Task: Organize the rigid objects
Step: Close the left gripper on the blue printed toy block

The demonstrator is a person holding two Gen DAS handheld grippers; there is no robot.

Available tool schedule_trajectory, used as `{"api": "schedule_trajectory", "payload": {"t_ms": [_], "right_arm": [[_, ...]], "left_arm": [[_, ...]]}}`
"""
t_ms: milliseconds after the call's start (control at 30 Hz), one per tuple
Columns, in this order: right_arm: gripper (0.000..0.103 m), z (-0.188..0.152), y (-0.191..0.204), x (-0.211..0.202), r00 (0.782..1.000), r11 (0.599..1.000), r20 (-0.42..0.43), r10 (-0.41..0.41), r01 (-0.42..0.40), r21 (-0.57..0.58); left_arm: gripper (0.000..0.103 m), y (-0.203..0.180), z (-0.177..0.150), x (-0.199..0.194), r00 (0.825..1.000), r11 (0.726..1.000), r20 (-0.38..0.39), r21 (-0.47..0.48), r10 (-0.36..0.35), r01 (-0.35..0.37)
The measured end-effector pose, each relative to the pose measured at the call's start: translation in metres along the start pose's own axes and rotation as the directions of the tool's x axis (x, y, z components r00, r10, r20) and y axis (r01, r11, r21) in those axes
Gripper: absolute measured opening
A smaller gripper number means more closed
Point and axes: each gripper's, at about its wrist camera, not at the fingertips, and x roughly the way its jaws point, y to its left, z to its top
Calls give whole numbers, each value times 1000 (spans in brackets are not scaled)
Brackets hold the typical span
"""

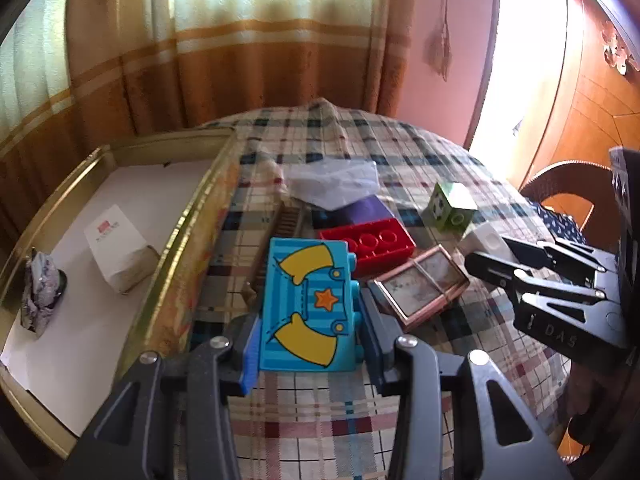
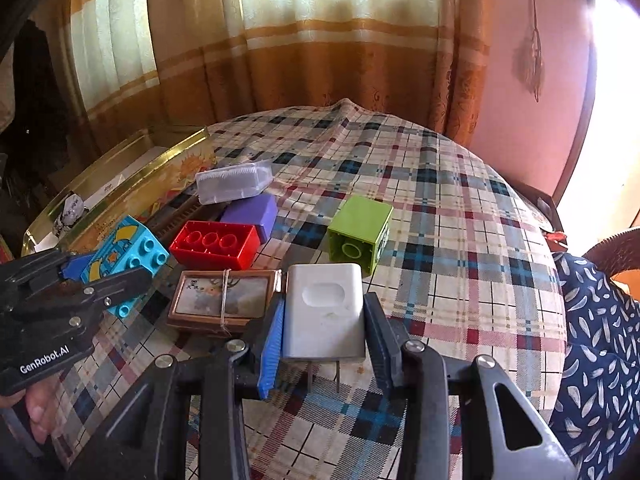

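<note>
Left wrist view starts at the far left with the gold tray [image 1: 188, 216], its white floor holding a crumpled foil wrapper [image 1: 40, 292] and a small white carton [image 1: 120, 248]; just right of its patterned wall, over the plaid tablecloth [image 1: 304, 408], the left gripper [image 1: 308, 344] has its jaws closed onto the flanks of the blue toy brick [image 1: 308, 304], which looks raised off the cloth — a judgement from how it hangs between the pads. Beyond it lie the red brick [image 1: 368, 244], studs down with its hollow underside showing, a purple block [image 2: 250, 212] under a clear plastic case [image 2: 234, 182], and to the right the framed picture [image 1: 420, 284] flat on the cloth, with the green cube [image 1: 454, 204] further right and far. In the right wrist view the right gripper [image 2: 324, 336] straddles the white charger [image 2: 325, 312]: the pads stand just beside its sides, but whether they press it I cannot tell, and its prongs point toward the camera. The step in hand appears to be a paired pick-up — both pieces bound, I judge, for the tray. The next move calls for carrying the blue brick leftward over the tray wall, high enough to clear the rim, and setting it down apart from the carton
</note>
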Motion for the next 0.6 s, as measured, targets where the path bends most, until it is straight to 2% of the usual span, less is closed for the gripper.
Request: {"api": "schedule_trajectory", "payload": {"t_ms": [300, 600], "right_arm": [[41, -1, 1, -6, 999, 1000, 37, 6, -6, -4], [41, -1, 0, -10, 998, 1000, 66, 11, -12, 1]], "left_arm": [[41, 3, 1, -16, 995, 999, 89, -15, 43, -42], [41, 5, 0, -25, 990, 998, 129, -23, 62, -59]]}}
